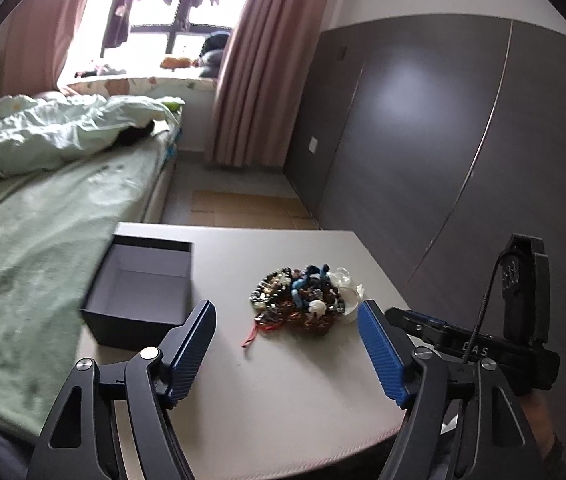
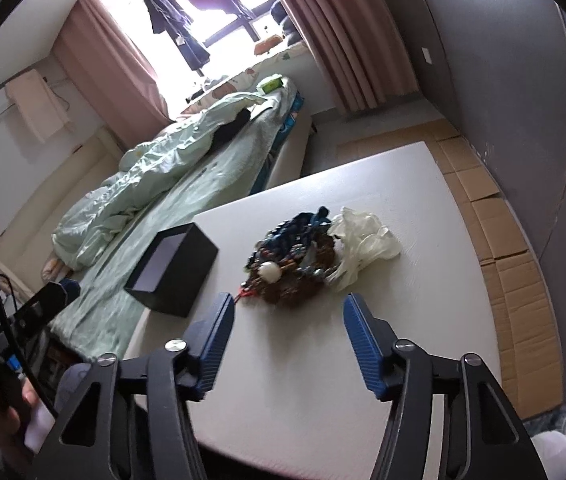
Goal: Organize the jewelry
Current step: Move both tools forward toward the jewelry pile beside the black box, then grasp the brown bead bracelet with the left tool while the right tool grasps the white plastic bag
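Observation:
A tangled heap of beaded jewelry [image 1: 303, 300] lies on the white table [image 1: 283, 392], with a crumpled clear plastic bag [image 1: 345, 284] at its right side. An open, empty black box [image 1: 143, 292] stands to its left. My left gripper [image 1: 287, 316] is open and empty, held above the table just short of the heap. In the right wrist view the heap [image 2: 291, 264], the bag [image 2: 363, 240] and the box [image 2: 173, 268] show again. My right gripper [image 2: 287, 312] is open and empty, just short of the heap.
A bed with a green sheet [image 1: 43, 216] runs along the table's left edge. A dark wardrobe [image 1: 443, 140] stands to the right. Flattened cardboard [image 2: 495, 220] lies on the floor to the right of the table. The right gripper's body [image 1: 483, 344] shows at the right of the left wrist view.

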`<state>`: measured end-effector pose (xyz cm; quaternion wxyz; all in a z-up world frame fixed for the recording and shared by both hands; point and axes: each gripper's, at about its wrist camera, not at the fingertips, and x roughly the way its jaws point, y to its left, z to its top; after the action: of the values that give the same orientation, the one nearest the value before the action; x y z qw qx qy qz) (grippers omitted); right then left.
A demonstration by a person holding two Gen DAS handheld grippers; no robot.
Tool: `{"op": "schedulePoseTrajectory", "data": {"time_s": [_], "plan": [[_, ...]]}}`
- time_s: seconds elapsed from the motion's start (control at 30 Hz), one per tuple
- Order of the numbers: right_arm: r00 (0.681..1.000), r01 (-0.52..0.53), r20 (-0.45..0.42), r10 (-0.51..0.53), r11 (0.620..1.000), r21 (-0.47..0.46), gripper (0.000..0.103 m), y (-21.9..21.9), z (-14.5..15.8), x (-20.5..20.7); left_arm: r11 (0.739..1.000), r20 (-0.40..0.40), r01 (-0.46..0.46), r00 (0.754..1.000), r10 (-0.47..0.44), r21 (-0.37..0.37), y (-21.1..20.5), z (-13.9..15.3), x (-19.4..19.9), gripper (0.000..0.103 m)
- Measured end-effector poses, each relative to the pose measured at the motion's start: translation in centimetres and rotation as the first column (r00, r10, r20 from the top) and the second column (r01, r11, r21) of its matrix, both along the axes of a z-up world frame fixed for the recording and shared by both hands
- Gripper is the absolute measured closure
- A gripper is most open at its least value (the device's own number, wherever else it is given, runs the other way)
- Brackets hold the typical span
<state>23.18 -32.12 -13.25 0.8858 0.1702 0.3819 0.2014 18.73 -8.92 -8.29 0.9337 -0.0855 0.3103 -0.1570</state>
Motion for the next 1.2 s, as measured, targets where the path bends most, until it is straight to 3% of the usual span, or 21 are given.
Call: {"op": "schedulePoseTrajectory", "data": {"time_s": [0.27,0.5,0.73,0.77,0.8,0.83,0.87,1.2], "plan": [[0.997,0.035,-0.067,-0.033,0.999,0.03,0.048,-1.8,-2.1,2.8,0.999,-0.075,0.049,0.996,-0.05,-0.024,-3.0,-3.0,4.3,0.041],[0.995,0.059,-0.084,-0.056,0.998,0.035,0.049,-2.9,-2.7,3.2,0.996,-0.131,0.078,0.988,-0.083,-0.043,-5.3,-5.5,6.9,0.043],[0.992,0.074,-0.107,-0.066,0.994,0.075,0.049,-3.9,-3.2,3.3,0.996,-0.175,0.088,0.981,-0.089,-0.016,-6.6,-7.7,8.6,0.052],[0.992,0.076,-0.111,-0.066,0.994,0.081,0.049,-4.0,-3.3,3.4,0.996,-0.186,0.087,0.979,-0.088,-0.011,-6.7,-8.0,8.9,0.058],[0.991,0.076,-0.115,-0.066,0.993,0.085,0.049,-4.0,-3.3,3.5,0.996,-0.189,0.085,0.978,-0.085,-0.008,-6.7,-8.2,9.0,0.063],[0.991,0.077,-0.119,-0.066,0.993,0.09,0.049,-3.9,-3.4,3.7,0.997,-0.193,0.078,0.978,-0.076,-0.001,-6.7,-8.3,9.1,0.079],[0.99,0.076,-0.121,-0.065,0.993,0.091,0.049,-3.8,-3.4,3.9,0.997,-0.203,0.073,0.977,-0.071,0.003,-6.7,-8.4,9.3,0.083],[0.988,0.045,-0.153,-0.037,0.997,0.056,0.049,-1.7,-3.7,6.6,0.999,-0.163,0.044,0.985,-0.049,-0.031,-5.2,-5.6,8.4,0.083]]}}
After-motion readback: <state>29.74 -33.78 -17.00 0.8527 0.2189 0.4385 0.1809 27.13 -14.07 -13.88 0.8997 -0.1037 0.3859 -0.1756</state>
